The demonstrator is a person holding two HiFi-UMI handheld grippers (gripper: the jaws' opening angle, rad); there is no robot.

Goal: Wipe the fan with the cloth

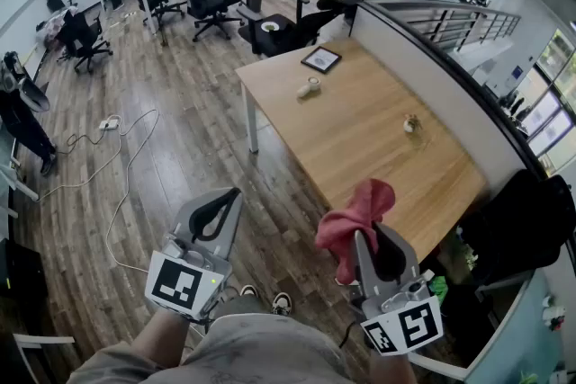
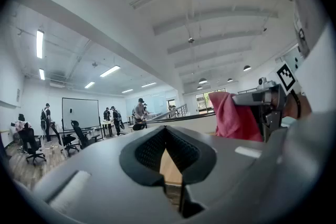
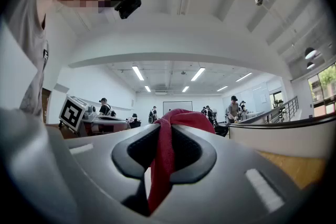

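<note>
Bright ceiling-strip lighting, strong fisheye distortion, dark vignetted corners.

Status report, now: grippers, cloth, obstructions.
Left gripper shut, empty. Right gripper shut on red cloth. Fan not made out; wooden table ahead, no obstruction seen.

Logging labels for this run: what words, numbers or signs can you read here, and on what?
No readable words or numbers in any view.
Left hand-held gripper: patterned square marker, no lettering.
Right hand-held gripper: patterned square marker, no lettering.
Framed picture on the table: too small to read.
</note>
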